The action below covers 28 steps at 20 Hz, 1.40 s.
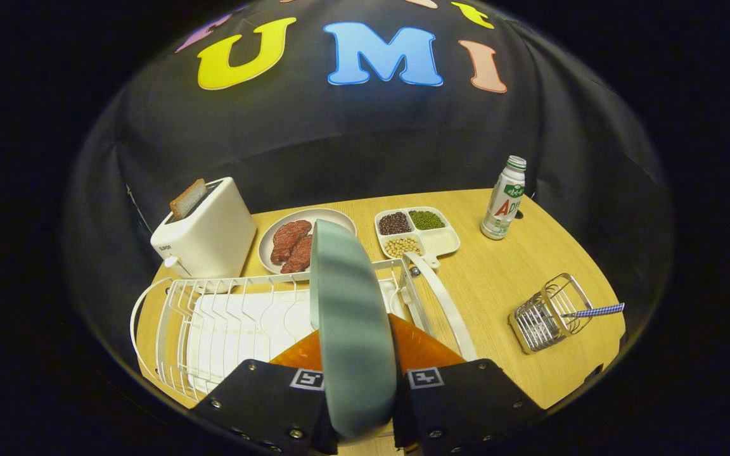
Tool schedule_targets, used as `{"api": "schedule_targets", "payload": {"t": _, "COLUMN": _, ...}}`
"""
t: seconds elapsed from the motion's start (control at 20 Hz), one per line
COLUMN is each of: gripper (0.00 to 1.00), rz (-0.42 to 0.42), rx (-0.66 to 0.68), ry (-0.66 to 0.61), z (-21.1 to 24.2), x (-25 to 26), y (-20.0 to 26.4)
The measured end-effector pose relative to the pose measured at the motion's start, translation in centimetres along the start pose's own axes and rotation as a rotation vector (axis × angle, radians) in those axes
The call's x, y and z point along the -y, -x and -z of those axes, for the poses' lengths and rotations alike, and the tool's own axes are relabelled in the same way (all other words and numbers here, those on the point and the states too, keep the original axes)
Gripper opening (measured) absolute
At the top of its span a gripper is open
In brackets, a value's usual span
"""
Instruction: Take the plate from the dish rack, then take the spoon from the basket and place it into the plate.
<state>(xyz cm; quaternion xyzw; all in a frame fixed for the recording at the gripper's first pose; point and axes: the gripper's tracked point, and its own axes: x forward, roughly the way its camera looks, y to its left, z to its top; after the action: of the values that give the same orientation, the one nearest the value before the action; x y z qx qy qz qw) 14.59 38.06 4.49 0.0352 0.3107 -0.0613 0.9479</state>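
Grey-green plate (349, 329) stands on edge, clamped in our claw (360, 380) above the rack (225, 316) | basket (549, 313) with spoon (596, 310) lies ahead to right, handle pointing right.

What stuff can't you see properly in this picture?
- Tool fingers: in the gripper view, the grey-green plate clamped between them covers their inner faces.
- Dish rack: the plate hides its middle.
- Meat dish: the plate's top edge covers its near rim.
- Spoon: its bowl sits hidden inside the wire basket.
- Bottle: label too small.
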Motion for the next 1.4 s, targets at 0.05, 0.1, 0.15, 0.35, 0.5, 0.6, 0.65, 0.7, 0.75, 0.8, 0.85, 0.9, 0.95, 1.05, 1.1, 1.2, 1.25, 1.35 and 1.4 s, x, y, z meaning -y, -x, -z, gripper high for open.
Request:
{"api": "schedule_targets", "payload": {"t": 0.05, "gripper": 0.31, "rz": 0.016, "rx": 0.008, "ry": 0.020, "z": -0.3, "x": 0.0, "y": -0.1}}
{"api": "schedule_targets", "payload": {"t": 0.1, "gripper": 0.31, "rz": 0.027, "rx": 0.018, "ry": 0.044, "z": -0.7, "x": -0.2, "y": 0.1}}
{"api": "schedule_targets", "payload": {"t": 0.15, "gripper": 0.31, "rz": 0.032, "rx": 0.027, "ry": 0.062, "z": -1.1, "x": -0.5, "y": 0.4}}
{"api": "schedule_targets", "payload": {"t": 0.35, "gripper": 0.31, "rz": 0.121, "rx": 0.044, "ry": 0.168, "z": -2.3, "x": -0.3, "y": 1.5}}
{"api": "schedule_targets", "payload": {"t": 0.5, "gripper": 0.31, "rz": 0.166, "rx": 0.072, "ry": 0.184, "z": -3.4, "x": -0.3, "y": 3.1}}
{"api": "schedule_targets", "payload": {"t": 0.6, "gripper": 0.31, "rz": 0.171, "rx": 0.086, "ry": 0.188, "z": -4.0, "x": -0.4, "y": 4.3}}
{"api": "schedule_targets", "payload": {"t": 0.65, "gripper": 0.31, "rz": 0.171, "rx": 0.093, "ry": 0.188, "z": -4.2, "x": -0.4, "y": 4.9}}
{"api": "schedule_targets", "payload": {"t": 0.7, "gripper": 0.31, "rz": 0.173, "rx": 0.102, "ry": 0.189, "z": -4.4, "x": -0.3, "y": 5.5}}
{"api": "schedule_targets", "payload": {"t": 0.75, "gripper": 0.31, "rz": 0.178, "rx": 0.109, "ry": 0.193, "z": -4.4, "x": 0.0, "y": 6.2}}
{"api": "schedule_targets", "payload": {"t": 0.8, "gripper": 0.31, "rz": 0.185, "rx": 0.113, "ry": 0.199, "z": -4.5, "x": 0.3, "y": 7.0}}
{"api": "schedule_targets", "payload": {"t": 0.85, "gripper": 0.31, "rz": 0.187, "rx": 0.116, "ry": 0.208, "z": -4.3, "x": 0.6, "y": 7.7}}
{"api": "schedule_targets", "payload": {"t": 0.9, "gripper": 0.31, "rz": 0.189, "rx": 0.117, "ry": 0.217, "z": -4.0, "x": 1.0, "y": 8.6}}
{"api": "schedule_targets", "payload": {"t": 0.95, "gripper": 0.31, "rz": 0.191, "rx": 0.122, "ry": 0.227, "z": -3.8, "x": 1.3, "y": 9.2}}
{"api": "schedule_targets", "payload": {"t": 1.05, "gripper": 0.31, "rz": 0.192, "rx": 0.125, "ry": 0.240, "z": -3.0, "x": 2.2, "y": 10.8}}
{"api": "schedule_targets", "payload": {"t": 1.1, "gripper": 0.31, "rz": 0.189, "rx": 0.125, "ry": 0.243, "z": -2.5, "x": 2.6, "y": 11.6}}
{"api": "schedule_targets", "payload": {"t": 1.2, "gripper": 0.31, "rz": 0.171, "rx": 0.121, "ry": 0.241, "z": -0.9, "x": 3.4, "y": 13.0}}
{"api": "schedule_targets", "payload": {"t": 1.25, "gripper": 0.31, "rz": 0.165, "rx": 0.115, "ry": 0.241, "z": -0.1, "x": 3.7, "y": 13.6}}
{"api": "schedule_targets", "payload": {"t": 1.35, "gripper": 0.31, "rz": 0.156, "rx": 0.095, "ry": 0.237, "z": 2.1, "x": 4.8, "y": 14.9}}
{"api": "schedule_targets", "payload": {"t": 1.4, "gripper": 0.31, "rz": 0.147, "rx": 0.084, "ry": 0.235, "z": 3.2, "x": 5.2, "y": 15.4}}
